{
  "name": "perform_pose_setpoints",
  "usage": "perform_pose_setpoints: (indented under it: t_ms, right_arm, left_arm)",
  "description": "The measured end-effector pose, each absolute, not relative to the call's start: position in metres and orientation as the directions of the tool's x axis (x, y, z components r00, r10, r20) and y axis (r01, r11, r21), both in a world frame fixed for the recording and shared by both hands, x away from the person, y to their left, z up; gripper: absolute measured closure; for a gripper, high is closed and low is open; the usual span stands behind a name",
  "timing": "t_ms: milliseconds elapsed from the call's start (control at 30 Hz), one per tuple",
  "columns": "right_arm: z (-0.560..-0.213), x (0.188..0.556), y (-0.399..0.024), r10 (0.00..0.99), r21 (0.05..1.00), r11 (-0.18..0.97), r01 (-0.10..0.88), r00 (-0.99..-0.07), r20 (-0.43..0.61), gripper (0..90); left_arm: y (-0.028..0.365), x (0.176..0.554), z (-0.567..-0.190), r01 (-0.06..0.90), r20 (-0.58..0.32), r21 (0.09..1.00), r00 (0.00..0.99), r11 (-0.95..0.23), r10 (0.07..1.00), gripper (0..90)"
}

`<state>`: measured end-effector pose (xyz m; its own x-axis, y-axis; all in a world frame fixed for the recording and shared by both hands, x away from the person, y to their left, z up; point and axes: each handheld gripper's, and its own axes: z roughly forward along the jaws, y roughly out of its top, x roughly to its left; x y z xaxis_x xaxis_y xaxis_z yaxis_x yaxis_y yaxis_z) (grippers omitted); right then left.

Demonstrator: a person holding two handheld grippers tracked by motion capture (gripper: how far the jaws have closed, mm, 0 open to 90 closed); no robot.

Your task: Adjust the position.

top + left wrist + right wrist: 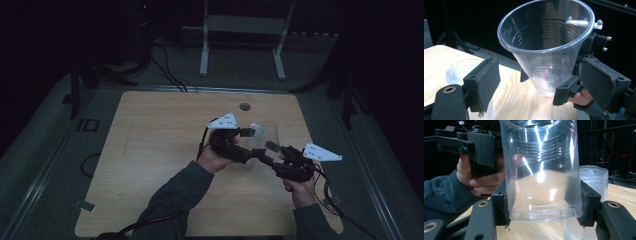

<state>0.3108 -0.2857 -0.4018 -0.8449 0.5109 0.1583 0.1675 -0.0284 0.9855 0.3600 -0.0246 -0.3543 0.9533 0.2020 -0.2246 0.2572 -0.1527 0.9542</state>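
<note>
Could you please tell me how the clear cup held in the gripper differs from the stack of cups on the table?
The held cup is a single cup clamped near its base by the right gripper and lifted off the table; the stack of cups is several nested cups standing beside it. The held cup sits higher than the stack. Both are clear ribbed plastic.

Desk (150, 150): light wood-grain top, rounded corners, small round dark grommet hole (244, 106) near far edge. Sits on grey floor (45, 130). On the desk, directly: a stack of clear plastic cups (461, 72), mouth down, seen just beside the left claw's jaw in left gripper view; also in right gripper view (594, 185) toward the desk's right side. Pale tape tab (85, 205) at front-left corner, another (334, 201) at the right edge.
</note>
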Motion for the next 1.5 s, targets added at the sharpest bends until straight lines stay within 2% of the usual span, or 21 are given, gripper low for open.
perform_pose_setpoints:
  t_ms: [1400,1500]
  right_arm:
    - [-0.405,0.310,-0.281,0.490,0.986,-0.027,0.165,-0.858,0.157,41.0]
    - [-0.405,0.311,-0.280,0.487,0.986,-0.022,0.168,-0.859,0.157,40.9]
  left_arm:
    - [-0.040,0.362,-0.352,0.289,-0.274,0.955,0.947,-0.072,0.167,17.0]
    - [-0.038,0.362,-0.352,0.289,-0.277,0.956,0.946,-0.055,0.170,19.5]
